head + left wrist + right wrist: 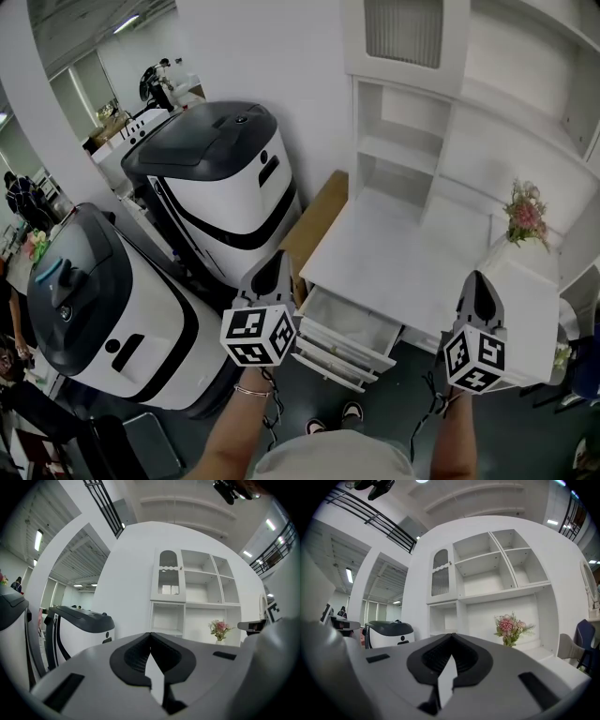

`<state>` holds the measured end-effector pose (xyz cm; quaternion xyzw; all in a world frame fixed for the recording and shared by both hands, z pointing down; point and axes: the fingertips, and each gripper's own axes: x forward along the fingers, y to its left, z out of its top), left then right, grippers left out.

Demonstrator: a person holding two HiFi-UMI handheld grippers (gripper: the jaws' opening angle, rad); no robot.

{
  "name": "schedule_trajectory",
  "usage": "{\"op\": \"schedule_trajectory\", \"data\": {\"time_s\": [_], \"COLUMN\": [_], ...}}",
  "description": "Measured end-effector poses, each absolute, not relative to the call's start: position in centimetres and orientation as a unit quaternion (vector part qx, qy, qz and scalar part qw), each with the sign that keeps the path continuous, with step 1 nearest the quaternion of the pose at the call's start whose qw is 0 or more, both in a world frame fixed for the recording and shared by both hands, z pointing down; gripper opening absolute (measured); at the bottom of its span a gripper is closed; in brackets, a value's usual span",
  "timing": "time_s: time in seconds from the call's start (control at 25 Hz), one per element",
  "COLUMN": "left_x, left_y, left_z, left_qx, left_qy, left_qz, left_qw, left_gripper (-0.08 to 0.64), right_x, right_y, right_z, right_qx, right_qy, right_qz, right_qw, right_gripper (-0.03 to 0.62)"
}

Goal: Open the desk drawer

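Both tongs are hanging level above the floor in front of the white table (394,253), well apart from each other. The left tongs (274,267) and the right tongs (480,286) are each showing their jaws pressed together with nothing between them.

The drawer (352,323) is sitting at the table's left front corner, already standing out from the table's front, with further drawer fronts (328,364) below it.

Judging from this, a harder pull is risking the drawer coming off its runners. It could also run into the person's shoes (352,411), which are standing just before it. Closed jaws would also be sliding off the front lip rather than gripping it.

Crowding the left side are two large white-and-black machines (220,178) (94,309) and a brown board (314,225) leaning beside the table. These are leaving the left arm little room. A bunch of flowers (525,214) is standing on the table near the right tongs, open to a knock.
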<state>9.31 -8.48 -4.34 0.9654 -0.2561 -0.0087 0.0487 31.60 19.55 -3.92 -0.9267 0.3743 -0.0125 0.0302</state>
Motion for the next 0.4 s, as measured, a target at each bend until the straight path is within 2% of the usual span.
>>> {"op": "schedule_trajectory", "data": {"time_s": [0.4], "left_x": [8.93], "left_y": [-7.73], "left_z": [-4.05], "left_qx": [0.966], "left_qy": [-0.254], "left_qz": [-0.008], "left_qw": [0.052], "left_gripper": [0.017], "right_x": [31.1], "right_y": [20.04], "right_z": [-3.67], "right_qx": [-0.924], "right_qy": [0.38], "right_qz": [-0.025], "right_qw": [0.033], "right_gripper": [0.004]}}
